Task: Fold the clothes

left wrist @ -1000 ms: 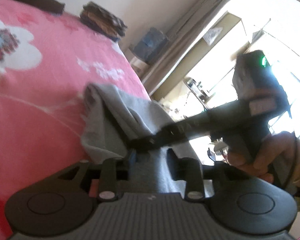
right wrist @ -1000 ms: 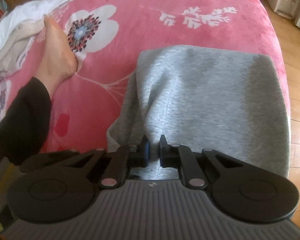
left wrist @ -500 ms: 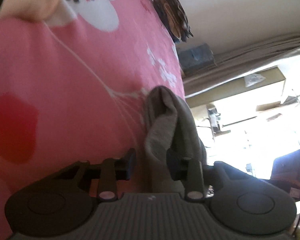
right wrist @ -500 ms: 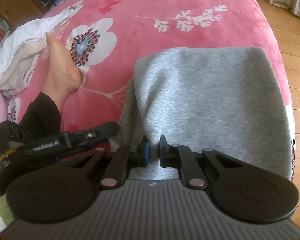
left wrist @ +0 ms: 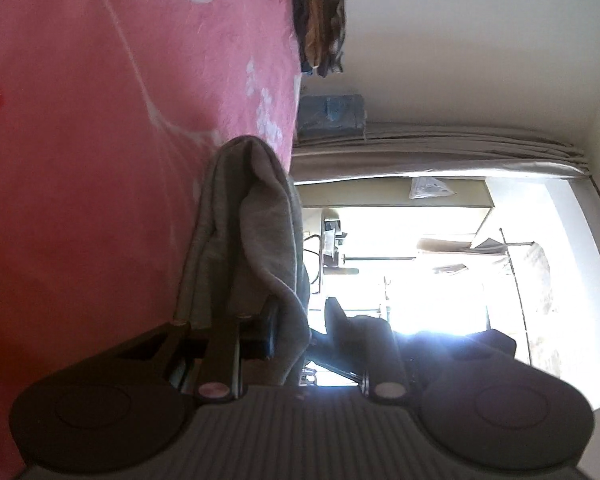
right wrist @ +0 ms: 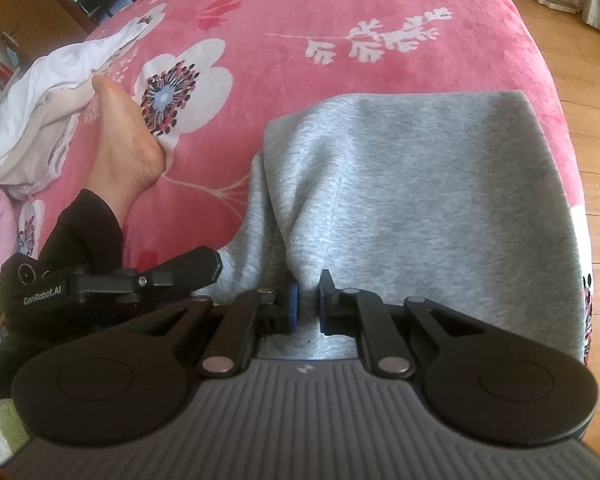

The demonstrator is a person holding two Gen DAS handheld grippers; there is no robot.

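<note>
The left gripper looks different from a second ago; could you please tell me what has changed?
The left gripper has rolled and come in low at the near left edge of the grey garment; its fingers, open around loose cloth before, now sit closer on a fold. The right gripper stayed shut on the garment's near edge, and the pink blanket and bare foot are unchanged.

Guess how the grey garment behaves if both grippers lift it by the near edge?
Likely floppy: the grey garment already sags in soft folds on the pink blanket. Probably light but thick, judging by its fleecy knit. Where the right gripper pinches it, the grip looks unlikely to slip.
</note>
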